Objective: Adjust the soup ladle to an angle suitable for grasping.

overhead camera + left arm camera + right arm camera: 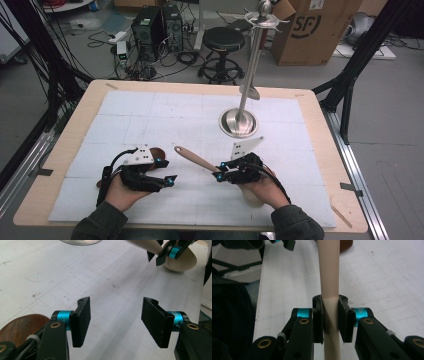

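Your hands sit at the near mat (pixel 150 110) edge in the high view; right gripper (pixel 220 176) clamps a spoon (pixel 195 159). Left gripper view: left gripper (pixel 115 320) gapes over bare mat. Right gripper view: handle runs between pinching jaws.

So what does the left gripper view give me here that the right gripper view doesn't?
Left gripper view alone: the left gripper with jaws apart around bare mat, a dark wooden spoon bowl by its jaw, and the pale spoon's bowl. Right gripper view alone: the right gripper clamped on the pale spoon handle, close up. Shared: the white gridded mat and that pale spoon.
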